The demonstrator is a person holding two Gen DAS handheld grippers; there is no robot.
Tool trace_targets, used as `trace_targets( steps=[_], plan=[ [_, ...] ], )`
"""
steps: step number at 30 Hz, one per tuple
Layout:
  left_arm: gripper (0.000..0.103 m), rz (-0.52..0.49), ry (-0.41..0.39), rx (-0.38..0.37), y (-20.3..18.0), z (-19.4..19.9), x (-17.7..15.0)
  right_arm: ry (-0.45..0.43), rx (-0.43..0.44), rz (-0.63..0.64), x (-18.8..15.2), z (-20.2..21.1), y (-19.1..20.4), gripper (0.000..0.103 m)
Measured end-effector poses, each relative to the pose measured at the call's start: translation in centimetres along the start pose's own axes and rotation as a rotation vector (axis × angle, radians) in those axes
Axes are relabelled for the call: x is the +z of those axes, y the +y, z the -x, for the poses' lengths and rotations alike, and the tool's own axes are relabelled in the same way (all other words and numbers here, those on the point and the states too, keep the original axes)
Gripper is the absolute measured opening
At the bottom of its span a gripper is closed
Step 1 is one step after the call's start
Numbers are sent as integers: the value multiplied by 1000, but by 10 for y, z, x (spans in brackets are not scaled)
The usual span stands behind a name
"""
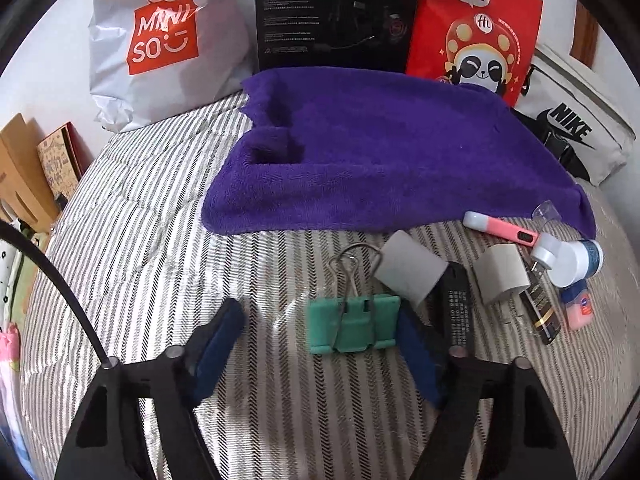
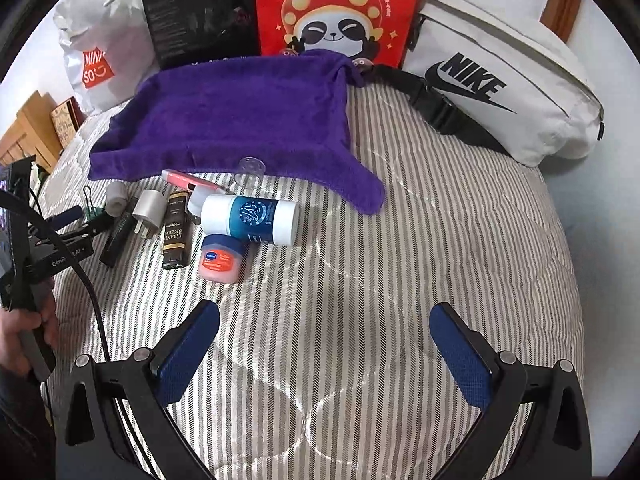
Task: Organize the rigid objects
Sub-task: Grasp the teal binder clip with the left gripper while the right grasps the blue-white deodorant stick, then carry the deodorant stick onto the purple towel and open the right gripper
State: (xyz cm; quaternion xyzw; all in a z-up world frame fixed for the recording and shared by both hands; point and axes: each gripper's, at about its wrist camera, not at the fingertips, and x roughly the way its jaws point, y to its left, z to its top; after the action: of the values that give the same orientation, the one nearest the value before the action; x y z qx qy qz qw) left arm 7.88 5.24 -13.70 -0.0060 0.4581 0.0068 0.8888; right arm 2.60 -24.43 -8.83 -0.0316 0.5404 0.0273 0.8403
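Note:
A green binder clip (image 1: 354,326) lies on the striped bedding between the fingers of my left gripper (image 1: 320,320). The right pad (image 1: 416,356) is at the clip's edge; the left pad (image 1: 218,344) stands apart from it, so the jaws are open. Just beyond lie a white roll (image 1: 408,268), a black tube (image 1: 458,308), a white plug (image 1: 502,276), a black-and-gold stick (image 1: 542,308), a pink thermometer (image 1: 500,228), a blue-and-white bottle (image 2: 250,220) and a small Vaseline jar (image 2: 221,260). My right gripper (image 2: 324,340) hangs open over bare bedding, nearer than the jar.
A purple towel (image 2: 240,120) is spread behind the row, with a clear cup (image 2: 250,172) at its edge. Behind stand a Miniso bag (image 1: 160,40), a black box (image 1: 336,12), a red panda bag (image 2: 336,8) and a white Nike bag (image 2: 500,92). A hand (image 2: 24,332) holds the left gripper.

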Motion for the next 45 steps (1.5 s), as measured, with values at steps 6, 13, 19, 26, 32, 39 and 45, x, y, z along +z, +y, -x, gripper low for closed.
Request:
trace_targets(
  steps=[6, 13, 19, 26, 32, 39, 45],
  plan=[
    [39, 29, -29, 19, -1, 6, -2, -1, 19, 10, 5, -12, 7, 103],
    [39, 31, -54, 15, 0, 8, -7, -13, 63, -48, 18, -30, 14, 103],
    [40, 29, -54, 17, -1, 8, -7, -21, 103, -64, 36, -49, 34, 103],
    [40, 30, -54, 16, 0, 8, -7, -14, 80, -92, 44, -75, 45, 101],
    [40, 31, -55, 15, 0, 8, -7, -27, 86, -64, 43, -82, 45, 78],
    [39, 31, -54, 15, 0, 8, -7, -11, 76, -101, 49, -79, 33, 77],
    [39, 32, -54, 15, 1, 8, -7, -40, 75, -88, 49, -83, 37, 76]
  ],
)
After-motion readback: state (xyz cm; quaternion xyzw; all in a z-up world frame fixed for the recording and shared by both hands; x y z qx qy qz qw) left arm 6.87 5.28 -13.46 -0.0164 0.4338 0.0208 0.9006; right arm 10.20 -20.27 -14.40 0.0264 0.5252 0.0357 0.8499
